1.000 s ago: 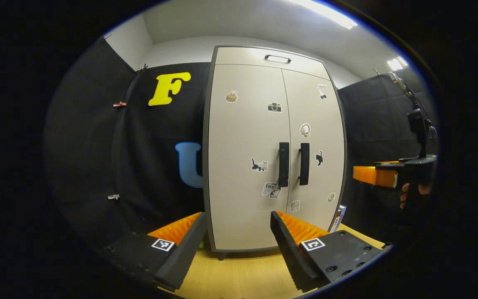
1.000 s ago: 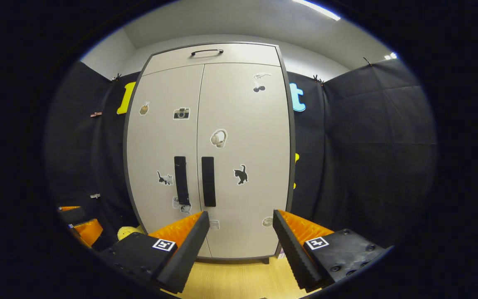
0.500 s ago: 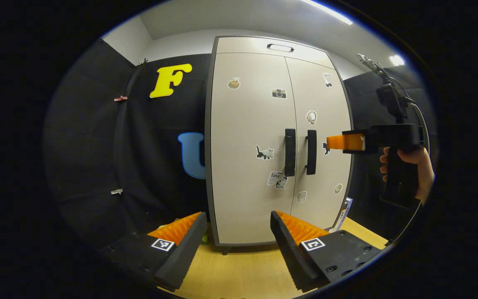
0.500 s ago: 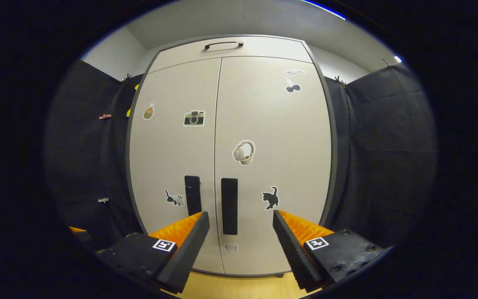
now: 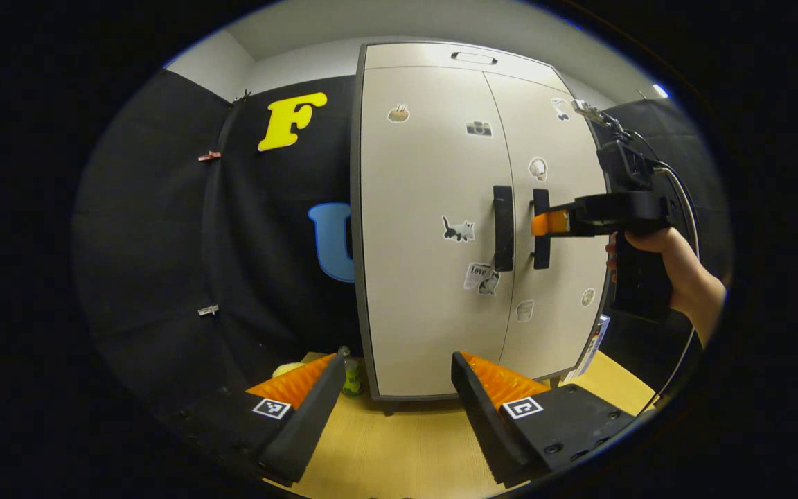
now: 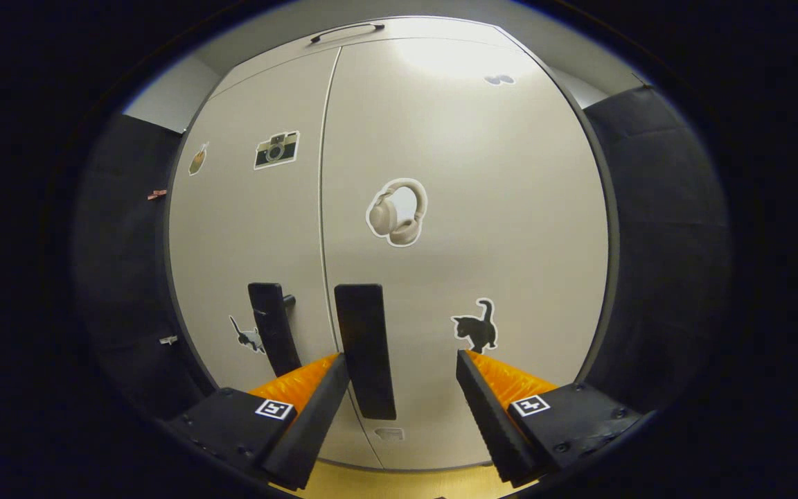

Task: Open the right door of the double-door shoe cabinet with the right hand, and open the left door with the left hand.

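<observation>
The pale double-door shoe cabinet (image 5: 427, 208) stands with both doors closed. Two black vertical handles flank the centre seam: the left door handle (image 5: 503, 227) and the right door handle (image 5: 542, 239). In the left gripper view, a hand (image 5: 676, 274) holds my right gripper (image 5: 544, 223) with its tips at the right handle. In the right gripper view, the right door handle (image 6: 366, 350) stands between the open fingers of my right gripper (image 6: 399, 395), nearer the left finger. The left door handle (image 6: 274, 336) lies just beyond. My left gripper (image 5: 395, 395) is open, well back from the cabinet.
A small green bottle (image 5: 351, 374) and a yellow object (image 5: 288, 369) sit on the wooden floor (image 5: 399, 450) by the cabinet's left foot. A flat box (image 5: 596, 339) leans at the right foot. Stickers, including a cat sticker (image 6: 476, 333), dot the doors.
My right gripper has moved up and forward to the cabinet, so the right handle now stands between its fingers. The left gripper has shifted slightly; the bottle has come into view.
</observation>
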